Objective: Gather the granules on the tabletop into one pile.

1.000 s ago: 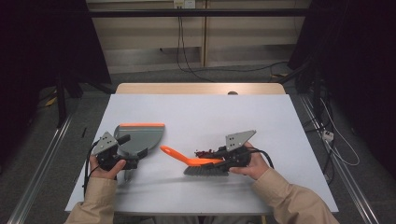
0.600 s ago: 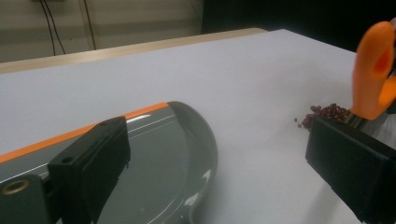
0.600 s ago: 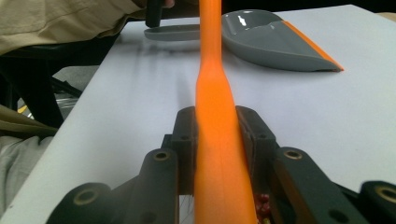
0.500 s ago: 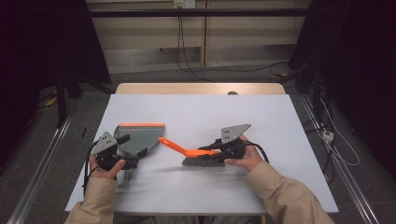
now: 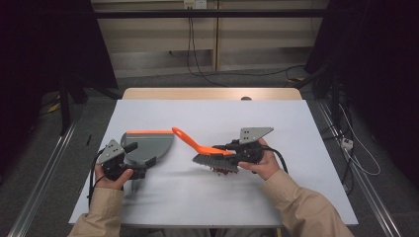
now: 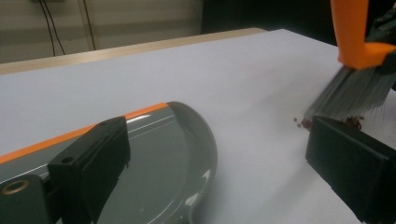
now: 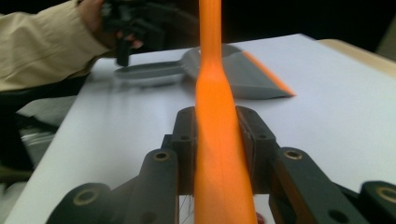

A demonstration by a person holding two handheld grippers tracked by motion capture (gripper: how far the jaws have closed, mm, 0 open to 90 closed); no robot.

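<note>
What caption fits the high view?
Right gripper clamps an orange-handled brush over dark crumbs; left gripper holds the grey dustpan.

Grey dustpan (image 6: 177, 154) lies near brush (image 6: 355, 88) and crumbs (image 6: 303, 123)

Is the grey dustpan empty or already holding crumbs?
Empty as far as visible: the dustpan shows a bare glossy inside, while the dark crumbs lie on the table under the brush bristles.
</note>
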